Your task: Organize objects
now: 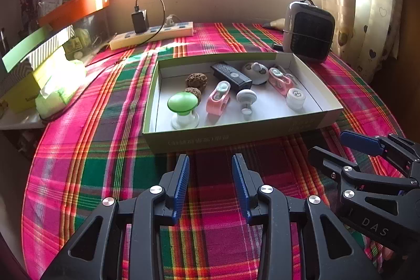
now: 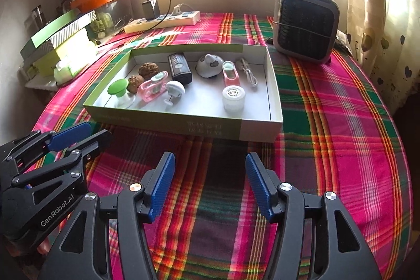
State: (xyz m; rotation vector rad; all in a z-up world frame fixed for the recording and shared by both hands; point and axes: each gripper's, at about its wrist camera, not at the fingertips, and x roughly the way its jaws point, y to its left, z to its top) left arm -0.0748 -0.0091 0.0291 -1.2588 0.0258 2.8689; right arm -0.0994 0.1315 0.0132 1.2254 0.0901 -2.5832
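Both grippers hang over the plaid cloth (image 1: 110,101), on the near side of the box (image 1: 236,133), and neither holds anything. The left gripper (image 1: 210,185) has its jaws spread with only cloth between them; the right gripper (image 2: 210,185) is spread a little wider, also empty. I think they are kept side by side and low so that either one can reach into the box without crossing the other.

The box lies with its long axis from left to right, its long wall facing the grippers. All small things are already inside it, so the sorting looks nearly done or is about to be redone. At the left stand the green knob (image 1: 183,102) upright and two brown nuts (image 1: 196,80). The black remote (image 1: 231,75) lies slanted, its long axis from far left to near right. The pink clip (image 1: 219,97) points mostly away from the grippers. The white jar (image 2: 233,97) stands upright in the right part, near the near wall. A heater (image 2: 305,29) stands beyond the far right corner.
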